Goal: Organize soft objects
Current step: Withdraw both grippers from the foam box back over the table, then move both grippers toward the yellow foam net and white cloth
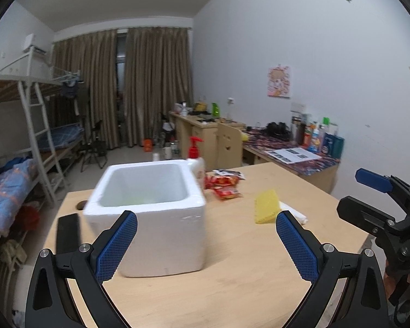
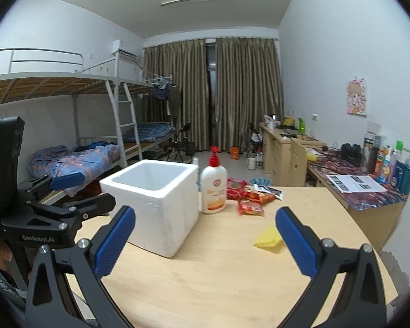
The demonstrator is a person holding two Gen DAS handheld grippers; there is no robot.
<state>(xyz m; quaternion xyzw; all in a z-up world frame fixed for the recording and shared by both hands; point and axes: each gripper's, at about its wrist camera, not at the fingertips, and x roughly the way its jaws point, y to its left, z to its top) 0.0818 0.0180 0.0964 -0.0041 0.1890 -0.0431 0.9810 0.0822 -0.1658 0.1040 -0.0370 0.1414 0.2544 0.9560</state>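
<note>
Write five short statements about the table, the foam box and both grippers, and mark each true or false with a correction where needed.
1. The left gripper is shut on the yellow sponge. False: it is open and holds nothing; the sponge lies on the table.
2. The white foam box stands open, with no lid on it. True.
3. The lotion bottle has a red pump top. True.
4. The red snack packets are inside the foam box. False: they lie on the table beside the bottle.
5. The right gripper is open. True.
</note>
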